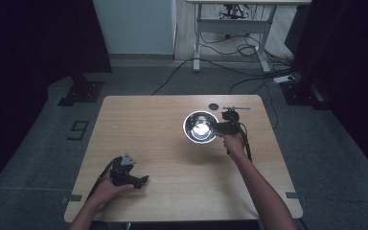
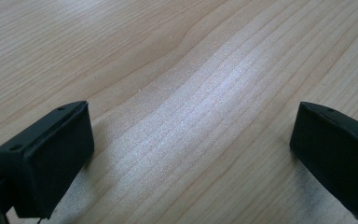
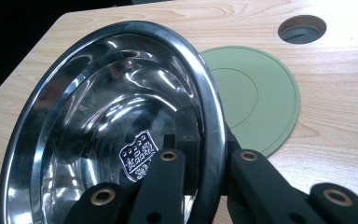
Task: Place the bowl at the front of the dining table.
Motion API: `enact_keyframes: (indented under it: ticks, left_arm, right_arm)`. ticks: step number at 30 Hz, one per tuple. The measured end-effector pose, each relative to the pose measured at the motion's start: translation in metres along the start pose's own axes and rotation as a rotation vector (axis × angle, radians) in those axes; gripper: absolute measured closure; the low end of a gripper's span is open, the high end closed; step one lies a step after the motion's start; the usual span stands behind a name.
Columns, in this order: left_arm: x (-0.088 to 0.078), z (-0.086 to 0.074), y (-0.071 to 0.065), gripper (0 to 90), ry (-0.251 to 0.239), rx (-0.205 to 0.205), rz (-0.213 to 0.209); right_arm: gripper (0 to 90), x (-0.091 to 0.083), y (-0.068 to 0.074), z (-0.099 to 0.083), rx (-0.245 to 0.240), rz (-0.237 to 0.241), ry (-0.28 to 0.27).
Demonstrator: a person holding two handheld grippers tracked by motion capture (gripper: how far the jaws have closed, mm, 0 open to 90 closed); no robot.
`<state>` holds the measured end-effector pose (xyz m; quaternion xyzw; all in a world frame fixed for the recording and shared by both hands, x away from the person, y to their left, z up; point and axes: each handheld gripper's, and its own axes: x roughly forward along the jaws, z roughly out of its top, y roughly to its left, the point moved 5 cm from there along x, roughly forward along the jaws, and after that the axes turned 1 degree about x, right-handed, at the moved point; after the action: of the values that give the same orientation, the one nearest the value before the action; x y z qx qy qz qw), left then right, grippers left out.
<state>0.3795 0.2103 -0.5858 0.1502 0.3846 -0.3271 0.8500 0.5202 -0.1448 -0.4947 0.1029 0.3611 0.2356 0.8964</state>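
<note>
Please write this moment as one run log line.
right tongs: shut on steel bowl rim | bowl: above green mat | left tongs: open, empty

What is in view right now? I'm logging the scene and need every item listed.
steel bowl: one, shiny silver, lifted and tilted, rim clamped in the right gripper
round mat: one, green, flat on the table beside the bowl
table: one, light wood, with a round hole at its far edge
desk frame: one, white, on the floor behind
left gripper: black, jaws open, low over bare tabletop
right gripper: black, shut on the bowl's rim
</note>
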Motion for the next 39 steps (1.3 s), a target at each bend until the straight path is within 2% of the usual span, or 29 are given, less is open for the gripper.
enact_keyframes:
  ticks: [16,23,30,39]
  left_arm:
    - [0.000,0.000,0.000,0.0,0.000,0.000,0.000]
    - [0.000,0.000,0.000,0.0,0.000,0.000,0.000]
    - [0.000,0.000,0.000,0.0,0.000,0.000,0.000]
    - [0.000,0.000,0.000,0.0,0.000,0.000,0.000]
  right_arm:
    - [86.5,0.016,-0.012,0.010,0.034,-0.028,0.000]
    - [86.6,0.024,-0.017,0.007,0.053,-0.040,0.012]
    - [86.5,0.032,-0.020,0.006,0.044,-0.040,0.015]
    - [86.5,0.041,-0.024,0.005,0.059,-0.047,0.023]
